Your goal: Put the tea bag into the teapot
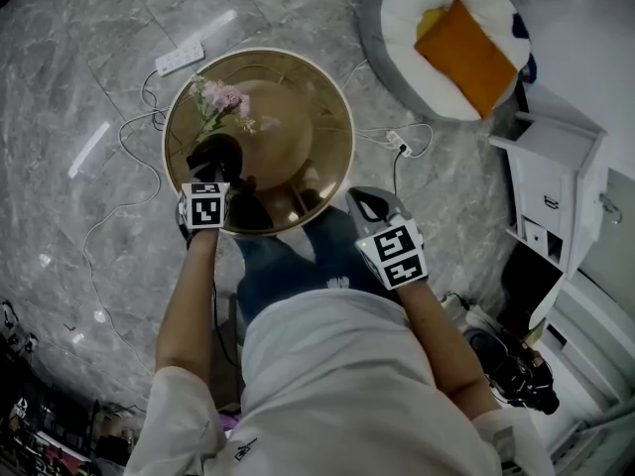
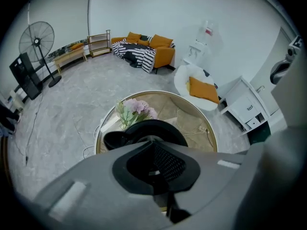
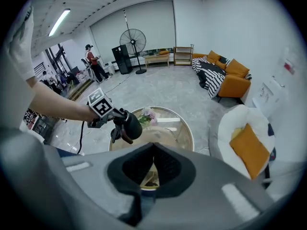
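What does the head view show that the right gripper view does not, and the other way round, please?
Only the head view: the white cabinet, and the marker cube on the right hand-held gripper. Only the right gripper view: the fan, the sofa and people standing far off at the left. Both: the round table, the flowers, the left hand-held gripper, and the white chair with its orange cushion.

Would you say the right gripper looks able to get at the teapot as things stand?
Probably yes: the teapot, apparently held at the left gripper's tips over the table, is in plain sight of the right gripper with nothing between them, though the right jaws are shut.
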Tool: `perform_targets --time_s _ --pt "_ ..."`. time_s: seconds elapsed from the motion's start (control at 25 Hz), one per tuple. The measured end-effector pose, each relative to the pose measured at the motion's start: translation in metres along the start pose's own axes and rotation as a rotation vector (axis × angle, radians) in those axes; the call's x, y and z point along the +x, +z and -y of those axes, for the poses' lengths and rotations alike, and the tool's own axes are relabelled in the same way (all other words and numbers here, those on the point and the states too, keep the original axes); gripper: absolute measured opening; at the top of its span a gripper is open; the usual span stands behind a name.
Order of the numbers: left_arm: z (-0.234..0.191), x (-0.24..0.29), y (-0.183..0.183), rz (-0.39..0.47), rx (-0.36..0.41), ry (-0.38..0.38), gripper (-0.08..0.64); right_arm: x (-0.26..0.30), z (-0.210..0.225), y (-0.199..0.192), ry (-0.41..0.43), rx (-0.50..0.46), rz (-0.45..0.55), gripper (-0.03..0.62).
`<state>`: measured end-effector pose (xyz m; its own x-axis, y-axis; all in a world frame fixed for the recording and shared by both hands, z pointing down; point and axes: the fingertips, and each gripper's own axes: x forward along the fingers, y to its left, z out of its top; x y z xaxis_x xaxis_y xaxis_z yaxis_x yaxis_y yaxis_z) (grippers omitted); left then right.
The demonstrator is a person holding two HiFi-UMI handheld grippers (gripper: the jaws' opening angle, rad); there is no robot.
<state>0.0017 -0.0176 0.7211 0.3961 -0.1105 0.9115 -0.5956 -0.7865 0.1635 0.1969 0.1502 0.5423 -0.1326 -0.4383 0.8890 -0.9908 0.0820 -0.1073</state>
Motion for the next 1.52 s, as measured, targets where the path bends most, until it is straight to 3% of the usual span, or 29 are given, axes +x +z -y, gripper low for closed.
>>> perform_targets --time_s 0.28,0.76,0.84,1.08,1.52 --pt "0.001 0.015 0.001 -0.083 0.163 0.058 0.008 0.004 -0.004 0.0 0.019 0.005 -0.016 0.003" --pt "0.008 0.032 -0.015 -0.28 0.529 0.095 0.005 0.001 0.006 -0.005 0.026 0.014 -0.019 0.003" --pt "0.007 0.031 -0.013 -0.255 0.51 0.098 0.006 0.001 0.008 -0.006 0.027 0.015 -0.02 0.003" --pt "0.003 0.01 -0.008 -0.154 0.311 0.087 0.008 0.0 0.008 -0.005 0.034 0.009 -0.005 0.003" --pt "0.007 -0.073 0.005 0.0 0.056 0.058 0.008 -0.007 -0.008 0.033 0.071 -0.055 0.094 0.003"
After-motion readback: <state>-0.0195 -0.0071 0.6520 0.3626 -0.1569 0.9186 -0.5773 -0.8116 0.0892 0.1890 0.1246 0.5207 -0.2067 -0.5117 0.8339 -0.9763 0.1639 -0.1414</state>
